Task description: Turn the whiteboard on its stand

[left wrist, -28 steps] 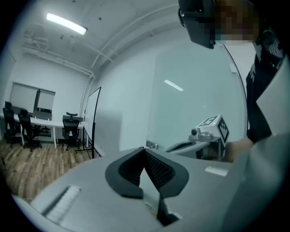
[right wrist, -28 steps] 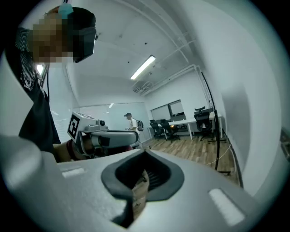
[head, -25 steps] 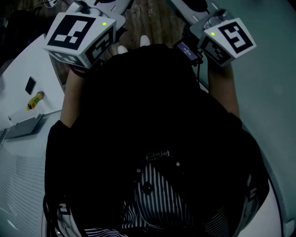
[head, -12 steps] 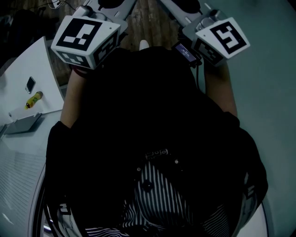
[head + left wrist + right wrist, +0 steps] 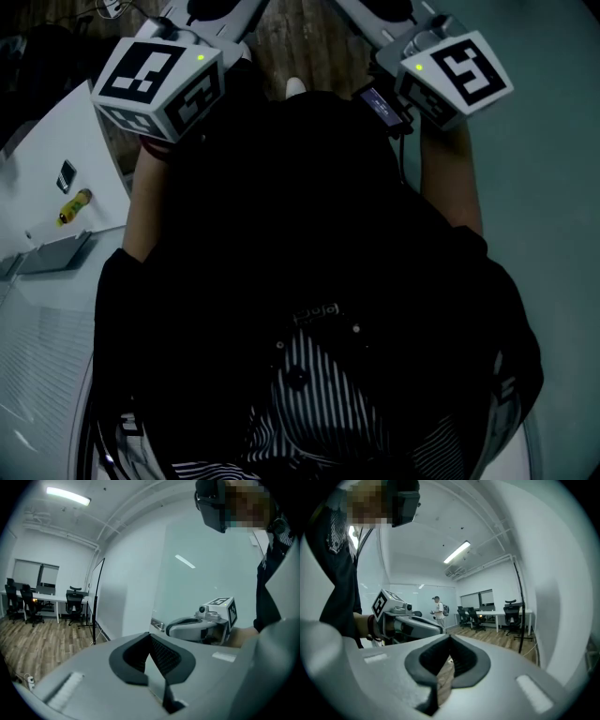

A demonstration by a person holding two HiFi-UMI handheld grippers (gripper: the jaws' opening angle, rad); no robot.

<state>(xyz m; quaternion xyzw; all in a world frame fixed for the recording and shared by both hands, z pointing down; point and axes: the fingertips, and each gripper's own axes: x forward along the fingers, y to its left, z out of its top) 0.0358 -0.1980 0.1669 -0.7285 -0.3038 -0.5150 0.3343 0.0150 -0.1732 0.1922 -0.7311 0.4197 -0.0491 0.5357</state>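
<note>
Left gripper view catches the whiteboard (image 5: 97, 599) nearly edge-on: a thin, dark-framed panel standing upright on its stand on the wood floor (image 5: 33, 644), close to the pale wall. Its writing face cannot be seen from here, and its lower end disappears at the edge of the grey gripper body. Well short of the whiteboard, the left tongs (image 5: 150, 639) have their dark pads pressed together with nothing between them. Left of the whiteboard and farther back stand office chairs (image 5: 74, 603). In the right gripper view the right tongs (image 5: 450, 641) are likewise closed tight and empty. A dark upright (image 5: 518, 606) with a pale sheet beside it rises off to their right, probably the same whiteboard, though too distorted to be sure. The head view shows none of the stand. The person's dark top (image 5: 300, 281) fills it, the marker cubes (image 5: 155, 84) sit at the upper edge, and the frame cuts off both tongs' tips. At its left edge lies a white panel (image 5: 47, 150) with a yellow marker (image 5: 72, 206) and a grey ledge (image 5: 52, 253). Whether that panel belongs to the whiteboard cannot be told.
</note>
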